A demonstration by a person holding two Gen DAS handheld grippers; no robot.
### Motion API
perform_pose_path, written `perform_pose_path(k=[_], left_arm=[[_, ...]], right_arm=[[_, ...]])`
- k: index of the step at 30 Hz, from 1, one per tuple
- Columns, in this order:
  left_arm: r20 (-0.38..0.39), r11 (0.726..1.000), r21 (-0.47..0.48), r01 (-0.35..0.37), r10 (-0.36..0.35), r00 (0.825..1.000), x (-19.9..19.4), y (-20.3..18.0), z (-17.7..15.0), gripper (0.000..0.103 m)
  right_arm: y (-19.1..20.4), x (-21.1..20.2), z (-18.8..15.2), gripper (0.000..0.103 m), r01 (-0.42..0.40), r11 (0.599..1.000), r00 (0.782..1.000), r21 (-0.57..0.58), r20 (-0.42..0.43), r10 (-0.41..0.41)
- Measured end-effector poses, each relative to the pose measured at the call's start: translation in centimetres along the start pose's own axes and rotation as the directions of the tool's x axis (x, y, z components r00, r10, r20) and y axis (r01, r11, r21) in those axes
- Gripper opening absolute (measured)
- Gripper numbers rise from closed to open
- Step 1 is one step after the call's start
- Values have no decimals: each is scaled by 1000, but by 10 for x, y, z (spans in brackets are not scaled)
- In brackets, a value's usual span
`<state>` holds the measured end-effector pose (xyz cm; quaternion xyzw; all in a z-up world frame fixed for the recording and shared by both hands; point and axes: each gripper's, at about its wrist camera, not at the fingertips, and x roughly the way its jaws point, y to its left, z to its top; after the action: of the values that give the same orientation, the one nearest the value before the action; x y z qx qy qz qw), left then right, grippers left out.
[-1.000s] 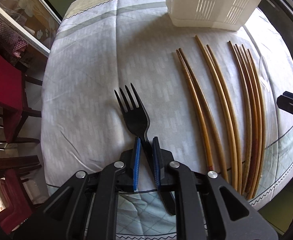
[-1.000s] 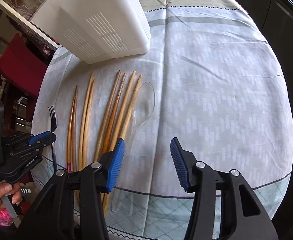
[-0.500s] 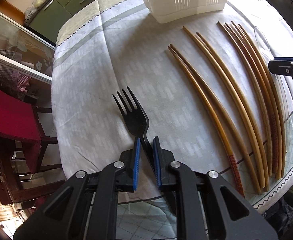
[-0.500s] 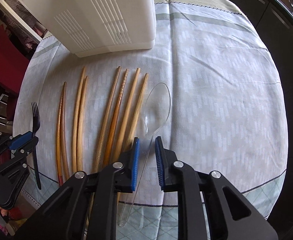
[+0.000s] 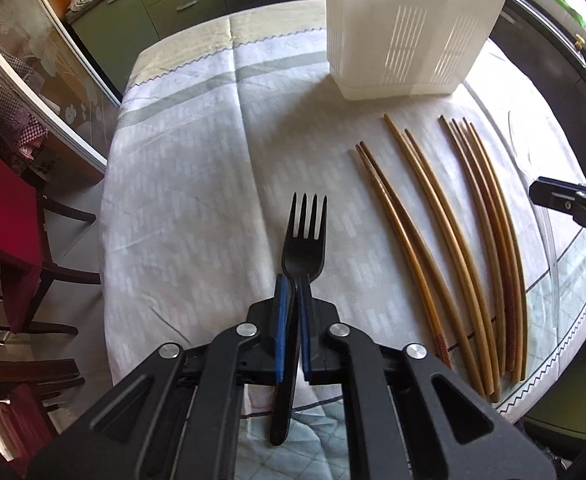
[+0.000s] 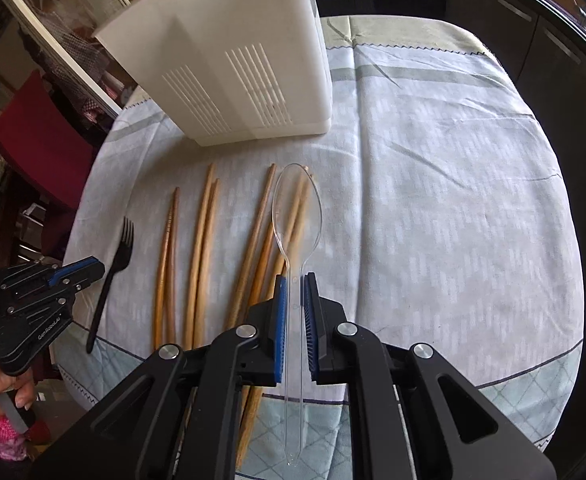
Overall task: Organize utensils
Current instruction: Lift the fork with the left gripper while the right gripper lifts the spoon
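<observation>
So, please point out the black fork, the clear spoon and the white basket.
black fork [image 5: 304, 258]: left wrist view, on its head.
clear spoon [image 6: 298, 208]: right wrist view, on its bowl.
white basket [image 6: 245, 80]: right wrist view, on its slotted wall.

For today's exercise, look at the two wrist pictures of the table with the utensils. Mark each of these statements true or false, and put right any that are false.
1. The left gripper has its jaws shut on the black fork. True.
2. The right gripper holds a chopstick. False: its jaws are shut on the handle of the clear plastic spoon.
3. The wooden chopsticks lie on the tablecloth. True.
4. The chopsticks already stand inside the white slotted container. False: they lie in front of it, and neither picture shows its inside.
5. The fork's tines point toward the camera. False: they point away, toward the far side of the table.
</observation>
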<state>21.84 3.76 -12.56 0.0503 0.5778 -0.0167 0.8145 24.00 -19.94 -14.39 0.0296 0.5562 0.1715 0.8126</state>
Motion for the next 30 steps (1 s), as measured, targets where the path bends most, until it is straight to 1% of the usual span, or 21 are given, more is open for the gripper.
perform_pose_path(k=[2, 4, 7, 11, 13, 16, 20, 26, 28, 30], left_arm=[[28, 1000, -4, 0, 0, 1000, -9, 2, 1, 6], [21, 1000, 9, -1, 1, 1000, -12, 0, 0, 6], [-33, 1000, 27, 11, -10, 999, -6, -4, 0, 6], [-74, 998, 66, -5, 10, 997, 3, -14, -3, 6], [-106, 998, 66, -10, 17, 994, 11, -17, -2, 10], [-111, 997, 73, -37, 45, 993, 13, -19, -1, 11], [-150, 997, 65, -37, 47, 988, 21, -17, -2, 11], [-144, 998, 55, -16, 24, 989, 19, -14, -3, 9], [-115, 999, 40, 1, 4, 993, 13, -11, -1, 9], [-57, 999, 27, 21, -20, 998, -2, -8, 1, 9]], right_arm=[[-3, -12, -6, 10, -36, 999, 999, 2, 41, 36], [-4, -17, -11, 10, -62, 998, 996, 1, 59, 62], [-11, -20, -15, 10, -75, 997, 996, 4, 55, 75], [-28, -26, -22, 10, -78, 997, 996, 12, 45, 78], [-30, -25, -22, 10, -87, 996, 996, 18, 37, 86], [-31, -28, -26, 10, -94, 995, 995, 17, 32, 94], [-34, -32, -27, 10, -102, 995, 994, 12, 33, 102], [-34, -35, -27, 10, -105, 994, 994, 10, 43, 105], [-34, -38, -27, 10, -112, 994, 993, 11, 49, 111], [-35, -43, -27, 10, -118, 993, 991, 13, 61, 117]])
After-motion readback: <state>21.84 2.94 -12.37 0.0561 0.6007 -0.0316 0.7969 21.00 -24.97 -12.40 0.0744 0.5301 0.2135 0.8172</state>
